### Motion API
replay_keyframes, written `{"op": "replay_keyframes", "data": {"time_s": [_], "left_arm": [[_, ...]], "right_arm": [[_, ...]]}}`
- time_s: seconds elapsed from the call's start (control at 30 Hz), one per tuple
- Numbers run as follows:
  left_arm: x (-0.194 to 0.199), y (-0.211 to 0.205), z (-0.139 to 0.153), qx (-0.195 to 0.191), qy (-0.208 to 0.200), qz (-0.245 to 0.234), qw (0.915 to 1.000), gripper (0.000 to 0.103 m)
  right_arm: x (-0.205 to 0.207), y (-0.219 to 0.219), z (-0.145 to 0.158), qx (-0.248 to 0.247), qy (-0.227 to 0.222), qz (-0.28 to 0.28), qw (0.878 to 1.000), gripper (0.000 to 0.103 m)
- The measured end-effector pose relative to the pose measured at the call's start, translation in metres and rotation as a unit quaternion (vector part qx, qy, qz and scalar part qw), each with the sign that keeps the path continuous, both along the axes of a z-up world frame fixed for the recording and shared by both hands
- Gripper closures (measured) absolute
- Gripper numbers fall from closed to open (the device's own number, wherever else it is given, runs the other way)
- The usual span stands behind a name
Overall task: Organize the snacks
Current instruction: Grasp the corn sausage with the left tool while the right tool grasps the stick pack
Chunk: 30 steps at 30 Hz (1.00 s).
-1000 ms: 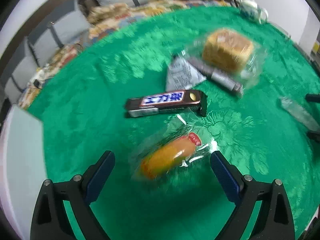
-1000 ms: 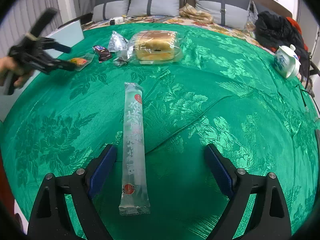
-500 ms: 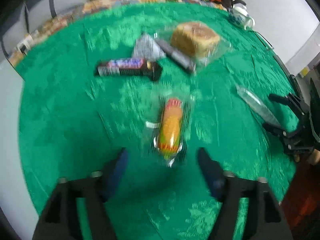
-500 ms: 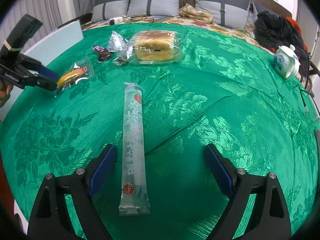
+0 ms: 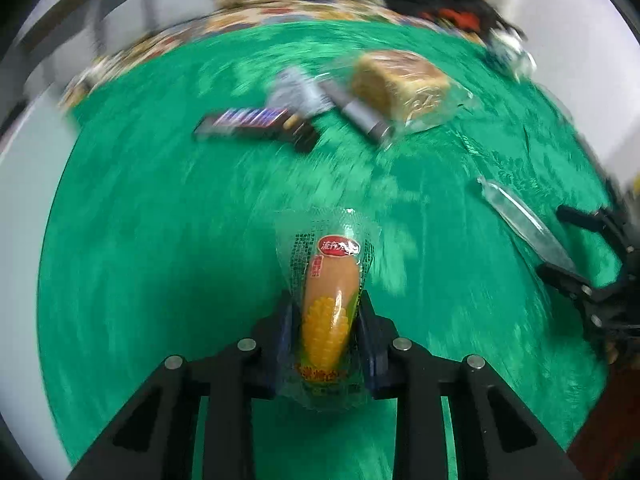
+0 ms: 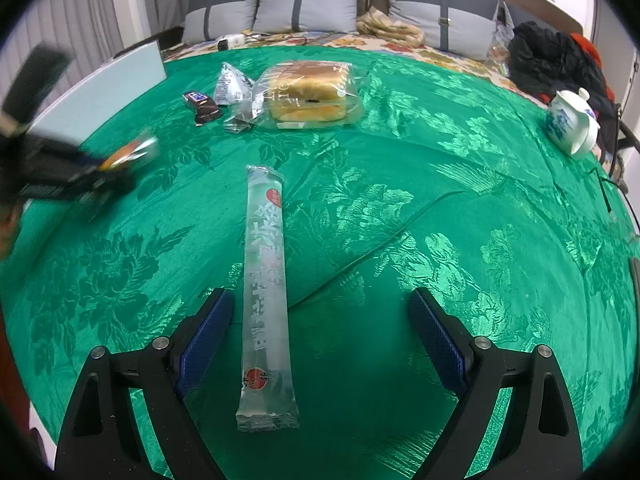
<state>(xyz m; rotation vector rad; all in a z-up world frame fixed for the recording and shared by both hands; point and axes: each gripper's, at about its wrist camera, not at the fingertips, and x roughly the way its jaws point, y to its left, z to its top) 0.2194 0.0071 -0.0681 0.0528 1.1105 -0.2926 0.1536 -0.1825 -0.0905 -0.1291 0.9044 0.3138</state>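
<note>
A corn sausage in a clear wrapper (image 5: 332,276) sits between the jaws of my left gripper (image 5: 326,306), which are closing, and the blue pads press its sides. In the right wrist view that gripper (image 6: 96,172) is a blur at the left with the orange packet in it. My right gripper (image 6: 318,300) stands open over the green cloth. A long clear stick pack (image 6: 266,280) lies lengthwise between its fingers, close to the left one and untouched. Farther back lie a chocolate bar (image 5: 256,122) and a wrapped bread loaf (image 5: 400,82).
A silver packet (image 6: 230,84) and a dark wrapper lie beside the bread (image 6: 308,90). A white and blue teapot (image 6: 572,122) stands at the table's right edge. Cushions and a black bag lie beyond the green tablecloth (image 6: 440,200). A pale board leans at the left.
My left gripper rolled so the sausage points along its fingers, then closed from wide open onto it. The right gripper and the stick pack have not moved.
</note>
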Motion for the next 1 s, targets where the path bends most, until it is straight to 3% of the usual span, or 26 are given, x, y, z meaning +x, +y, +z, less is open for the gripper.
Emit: {"op": "replay_keyframes", "data": {"time_s": [0.07,0.1,0.13,0.2,0.27,0.33,1.0], "left_arm": [[-0.029,0.004,0.003,-0.016,-0.024,0.03,0.9991,0.071],[-0.045,0.002,0.004,0.006,-0.045,0.046,0.9979,0.062],[-0.052,-0.001,0.003,0.027,-0.054,0.054,0.9967,0.041],[-0.055,-0.007,-0.008,0.032,-0.04,0.052,0.9973,0.022],[-0.055,-0.007,-0.017,0.037,-0.048,0.052,0.9968,0.017],[-0.054,0.001,-0.022,0.033,-0.07,0.063,0.995,0.0],[-0.05,0.002,-0.019,0.032,-0.08,0.074,0.9936,0.0]], "right_arm": [[0.0,0.001,0.0,-0.001,0.0,0.0,1.0,0.011],[0.0,0.0,0.0,-0.001,0.0,0.0,1.0,0.011],[0.0,0.001,0.0,-0.001,0.0,0.0,1.0,0.011],[0.0,0.0,0.0,-0.003,0.0,-0.001,1.0,0.011],[0.001,-0.001,0.0,-0.006,-0.001,-0.003,1.0,0.009],[0.002,-0.001,0.0,-0.007,0.0,-0.009,1.0,0.008],[0.003,-0.003,0.0,-0.007,0.002,-0.017,1.0,0.006]]}}
